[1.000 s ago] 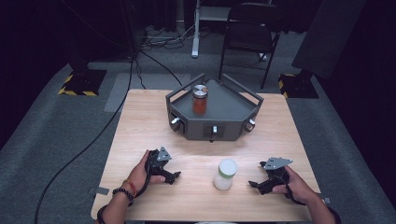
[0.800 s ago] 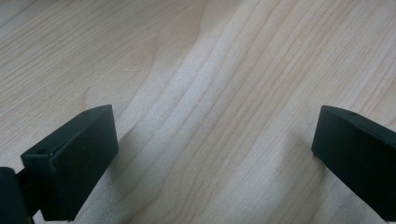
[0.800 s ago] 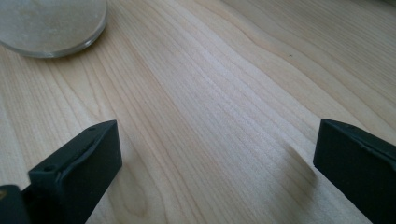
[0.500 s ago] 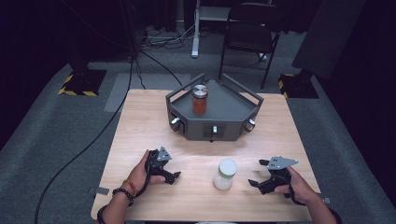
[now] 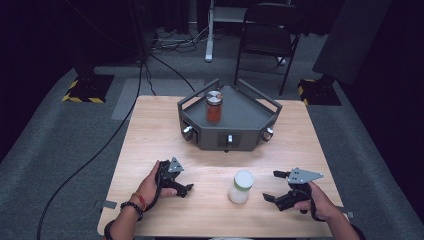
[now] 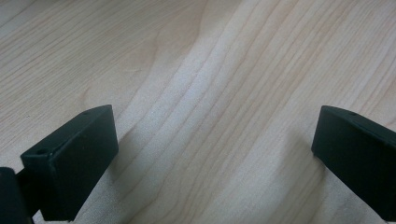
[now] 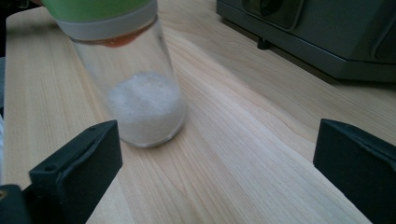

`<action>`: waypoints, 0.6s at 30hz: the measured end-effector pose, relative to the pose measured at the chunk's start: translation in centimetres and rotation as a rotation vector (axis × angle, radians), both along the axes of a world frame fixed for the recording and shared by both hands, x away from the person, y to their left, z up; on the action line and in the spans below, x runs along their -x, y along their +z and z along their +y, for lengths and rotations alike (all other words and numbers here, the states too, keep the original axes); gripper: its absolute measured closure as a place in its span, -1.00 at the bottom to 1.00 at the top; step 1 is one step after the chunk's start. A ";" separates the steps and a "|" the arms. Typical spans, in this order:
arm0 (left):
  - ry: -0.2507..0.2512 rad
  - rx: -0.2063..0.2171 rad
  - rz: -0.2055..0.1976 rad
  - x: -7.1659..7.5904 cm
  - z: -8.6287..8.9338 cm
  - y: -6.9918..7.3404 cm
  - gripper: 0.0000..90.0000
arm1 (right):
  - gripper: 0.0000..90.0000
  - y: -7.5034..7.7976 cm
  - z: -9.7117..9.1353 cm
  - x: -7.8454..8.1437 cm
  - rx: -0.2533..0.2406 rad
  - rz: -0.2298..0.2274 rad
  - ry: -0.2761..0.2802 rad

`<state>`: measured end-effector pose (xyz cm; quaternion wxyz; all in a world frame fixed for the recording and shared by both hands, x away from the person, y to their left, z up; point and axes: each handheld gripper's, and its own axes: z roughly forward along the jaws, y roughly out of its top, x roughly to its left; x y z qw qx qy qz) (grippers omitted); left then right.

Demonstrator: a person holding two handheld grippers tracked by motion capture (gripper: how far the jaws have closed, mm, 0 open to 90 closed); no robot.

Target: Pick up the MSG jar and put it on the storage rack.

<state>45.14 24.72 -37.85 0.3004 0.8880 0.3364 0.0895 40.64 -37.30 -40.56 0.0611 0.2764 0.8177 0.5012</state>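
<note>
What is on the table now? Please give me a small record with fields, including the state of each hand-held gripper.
table: light wood
grey platform: far middle of the table
red jar: upright on the grey platform, metal lid
clear jar: near edge, upright, pale green lid, white powder inside
left hand-held gripper: open, low over bare wood
right hand-held gripper: open, to the right of the clear jar, apart from it

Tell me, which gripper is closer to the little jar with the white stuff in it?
Right. The right gripper sits just beside the jar, jaws open toward it. The left gripper rests farther off on the jar's other side.
</note>
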 end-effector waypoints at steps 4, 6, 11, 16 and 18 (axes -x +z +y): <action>0.000 0.000 0.000 0.0 0.0 0.0 -1.00 | -0.98 0.2 0.3 0.3 -0.015 -0.016 0.011; 0.000 0.000 0.000 0.0 0.0 0.0 -1.00 | -0.98 0.3 0.4 0.5 -0.023 -0.024 0.023; 0.000 -0.001 0.000 0.0 0.0 0.0 -1.00 | -0.98 0.4 0.7 0.6 -0.036 -0.033 0.042; 0.000 0.000 0.000 0.0 0.0 0.0 -1.00 | -0.98 0.4 0.9 0.6 -0.040 -0.033 0.051; 0.000 0.000 0.000 0.0 0.0 0.0 -1.00 | -0.98 0.4 1.0 0.6 -0.041 -0.035 0.052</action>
